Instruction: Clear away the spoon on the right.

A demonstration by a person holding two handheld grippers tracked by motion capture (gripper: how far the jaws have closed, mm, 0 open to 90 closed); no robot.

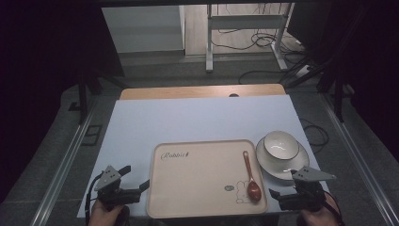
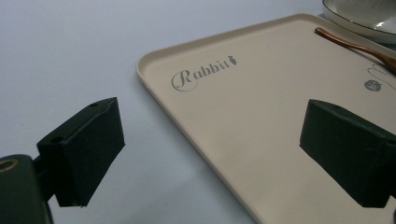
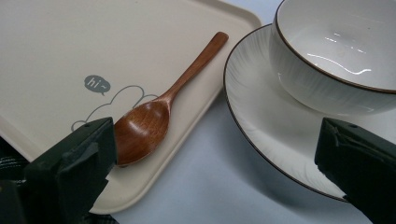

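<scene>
two open tools [image 1: 139,187] [image 1: 274,193] flank tray [image 1: 197,150]; spoon [image 1: 251,179] inside, bowl [image 1: 281,145] beside.

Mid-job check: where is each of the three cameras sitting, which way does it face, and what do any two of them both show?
High view: above the near edge, facing forward and down on the tray, both hands and the left gripper and right gripper.
Left gripper view: low beside the tray's left rim, looking across it between its open jaws.
Right gripper view: low at the tray's right corner, facing the spoon, plate and bowl.
All three share the tray and spoon.
</scene>
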